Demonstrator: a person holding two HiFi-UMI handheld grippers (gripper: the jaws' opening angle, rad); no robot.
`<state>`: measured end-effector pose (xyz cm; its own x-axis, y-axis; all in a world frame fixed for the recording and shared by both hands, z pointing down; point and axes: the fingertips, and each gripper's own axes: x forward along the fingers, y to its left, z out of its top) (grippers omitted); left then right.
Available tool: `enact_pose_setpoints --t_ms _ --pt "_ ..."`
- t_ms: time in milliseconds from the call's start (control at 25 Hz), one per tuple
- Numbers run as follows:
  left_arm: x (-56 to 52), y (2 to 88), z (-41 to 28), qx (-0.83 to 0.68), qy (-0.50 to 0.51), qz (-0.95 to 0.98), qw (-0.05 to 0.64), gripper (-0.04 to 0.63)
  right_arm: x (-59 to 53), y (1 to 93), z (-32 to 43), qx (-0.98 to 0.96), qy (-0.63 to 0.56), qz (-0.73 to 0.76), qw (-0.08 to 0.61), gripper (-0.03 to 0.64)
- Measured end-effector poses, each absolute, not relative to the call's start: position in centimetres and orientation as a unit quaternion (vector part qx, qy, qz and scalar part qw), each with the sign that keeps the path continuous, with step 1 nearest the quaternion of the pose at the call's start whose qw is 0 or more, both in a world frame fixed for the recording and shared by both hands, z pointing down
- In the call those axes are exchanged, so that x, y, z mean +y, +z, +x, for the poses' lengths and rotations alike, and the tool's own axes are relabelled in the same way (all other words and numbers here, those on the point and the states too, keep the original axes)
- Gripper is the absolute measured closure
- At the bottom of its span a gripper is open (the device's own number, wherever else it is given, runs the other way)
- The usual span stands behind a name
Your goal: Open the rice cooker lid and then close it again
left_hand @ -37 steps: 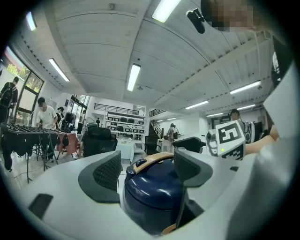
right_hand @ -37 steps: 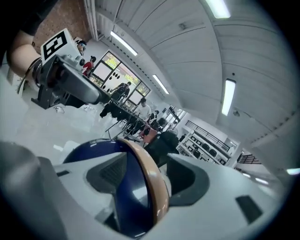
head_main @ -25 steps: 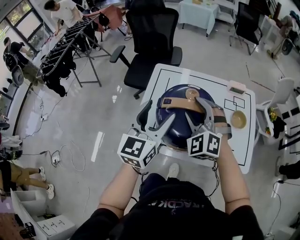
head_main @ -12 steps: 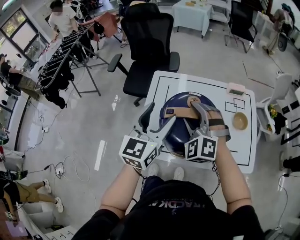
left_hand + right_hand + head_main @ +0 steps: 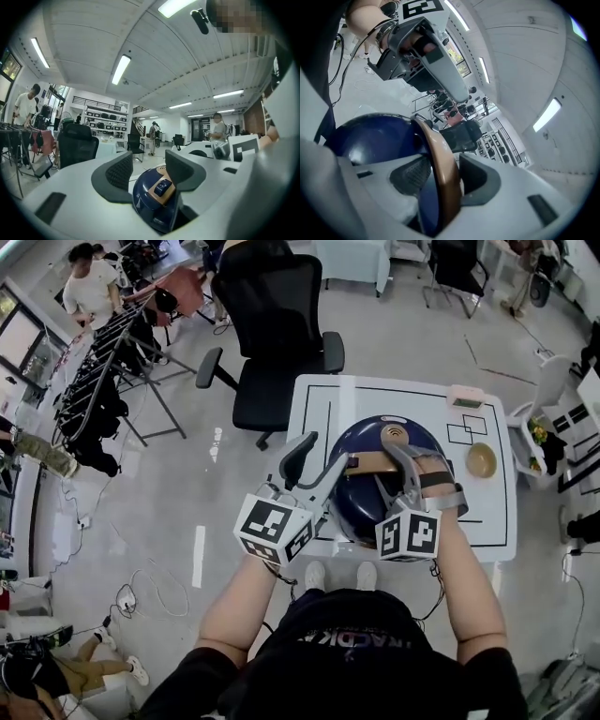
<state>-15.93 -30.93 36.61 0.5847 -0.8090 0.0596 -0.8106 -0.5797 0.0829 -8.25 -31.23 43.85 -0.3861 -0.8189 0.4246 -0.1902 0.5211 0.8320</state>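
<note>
A dark blue rice cooker (image 5: pixel 364 501) stands on a white table (image 5: pixel 323 399), its lid down and a tan handle (image 5: pixel 367 462) lying across the top. My left gripper (image 5: pixel 319 468) is at the cooker's left side, pointing level. In the left gripper view (image 5: pixel 149 168) its jaws are closing; the cooker's tan band and blue button (image 5: pixel 163 187) show low between them, and the pads do not press it. My right gripper (image 5: pixel 405 463) reaches down over the lid. In the right gripper view (image 5: pixel 443 180) the handle (image 5: pixel 440 159) runs between the closing jaws, with one pad (image 5: pixel 410 176) still clear of it.
A small tan bowl (image 5: pixel 481 459) and a pink block (image 5: pixel 466 397) sit on the table's right part. A black office chair (image 5: pixel 272 324) stands behind the table. A clothes rack (image 5: pixel 112 343) and a person (image 5: pixel 89 287) are far left.
Both grippers' jaws have narrowed. The left gripper has edged in toward the cooker's left side. The right gripper stays over the handle.
</note>
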Motion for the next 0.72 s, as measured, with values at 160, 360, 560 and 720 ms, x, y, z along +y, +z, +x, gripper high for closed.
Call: enact_pose_setpoints --t_ms 160,360,560,720 --pt "-31.0 37.3 -14.9 -0.419 0.012 0.906 0.058 0.502 -31.2 44.0 -8.0 -0.747 -0.344 0.347 0.451 0.428" --pt "-31.3 38.3 -14.3 -0.389 0.024 0.919 0.065 0.592 -31.3 44.1 -8.0 -0.746 -0.331 0.351 0.46 0.428" --pt "-31.1 39.3 -13.5 -0.362 0.04 0.929 0.069 0.592 -31.3 44.1 -8.0 -0.745 -0.324 0.352 0.465 0.428" --pt "-31.0 39.9 -12.9 -0.345 0.053 0.935 0.068 0.592 -31.4 44.1 -8.0 -0.744 -0.321 0.354 0.467 0.428"
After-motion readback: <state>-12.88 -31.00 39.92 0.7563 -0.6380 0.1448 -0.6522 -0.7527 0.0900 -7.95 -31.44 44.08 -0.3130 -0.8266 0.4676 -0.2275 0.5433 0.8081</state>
